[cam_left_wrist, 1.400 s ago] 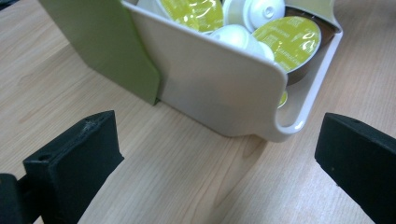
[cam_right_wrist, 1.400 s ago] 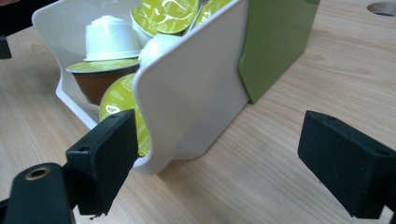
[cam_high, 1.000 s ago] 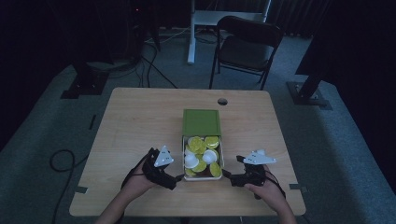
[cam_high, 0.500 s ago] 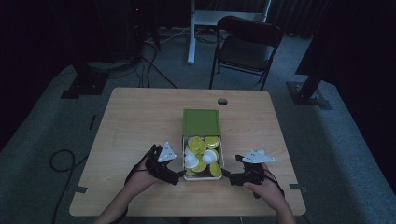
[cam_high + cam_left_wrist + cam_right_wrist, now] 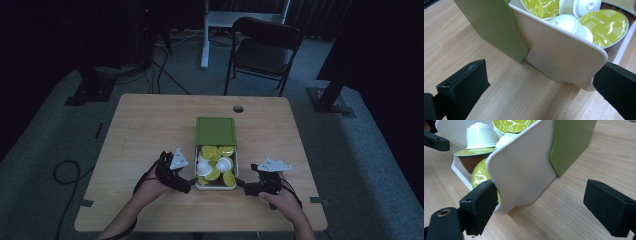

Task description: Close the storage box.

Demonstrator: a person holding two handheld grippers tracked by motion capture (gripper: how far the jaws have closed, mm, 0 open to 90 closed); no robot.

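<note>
Both hands sit low at the table's near edge, left gripper (image 5: pixel 189 184) and right gripper (image 5: pixel 241 185) jaws wide at the white tray's (image 5: pixel 216 187) 2 near corners, barely moved from 1 second ago.

Two forearms reach in from the near edge of the table, each hand holding a two-jaw gripper pointed inward toward the other. The left gripper (image 5: pixel 188 183) has its black jaws spread wide apart. The right gripper (image 5: pixel 241 184) likewise has its jaws spread wide.
</note>
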